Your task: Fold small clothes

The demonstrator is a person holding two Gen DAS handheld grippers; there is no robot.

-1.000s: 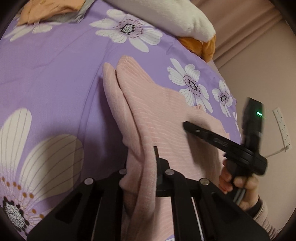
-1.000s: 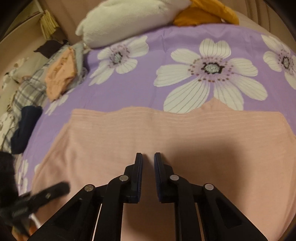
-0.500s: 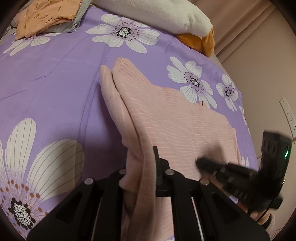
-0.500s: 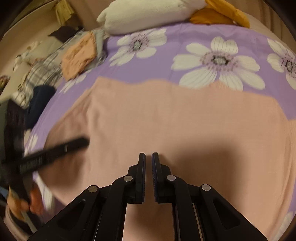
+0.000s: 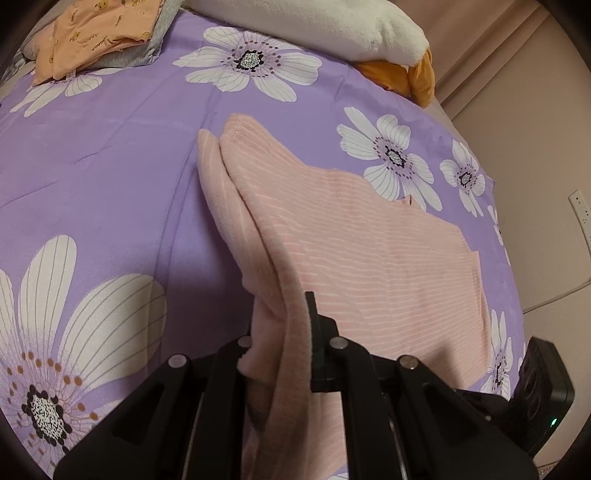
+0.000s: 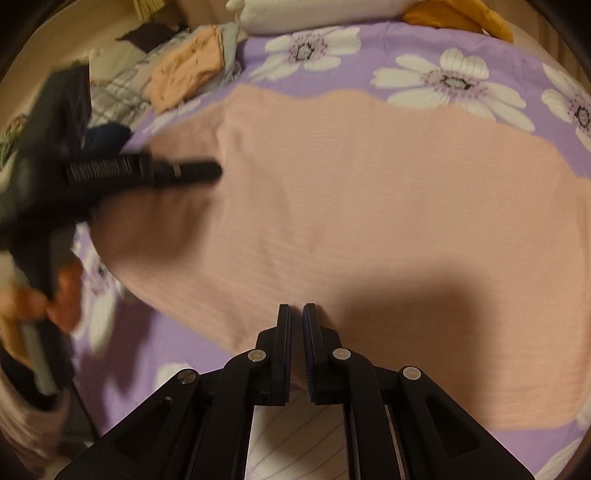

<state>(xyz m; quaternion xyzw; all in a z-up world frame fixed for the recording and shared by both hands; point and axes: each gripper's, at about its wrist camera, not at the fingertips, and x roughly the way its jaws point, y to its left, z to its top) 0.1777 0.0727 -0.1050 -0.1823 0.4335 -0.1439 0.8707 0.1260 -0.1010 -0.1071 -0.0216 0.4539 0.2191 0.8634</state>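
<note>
Nearest to us, our left tool [image 5: 291,354] is closed on a bunched edge of the pink ribbed garment [image 5: 354,251], which rises up between its two fingers. Our right tool [image 6: 296,343] has its fingers almost together, with only a narrow gap, and nothing between them; it hovers over the near edge of the same garment. The garment lies spread on the purple flowered bedsheet [image 5: 103,177], with one side lifted by the left tool. Further away we see an orange folded cloth [image 5: 99,33] on a grey one, and at the head of the bed a white pillow [image 5: 314,22] with an orange cushion [image 5: 410,75] beside it
</note>
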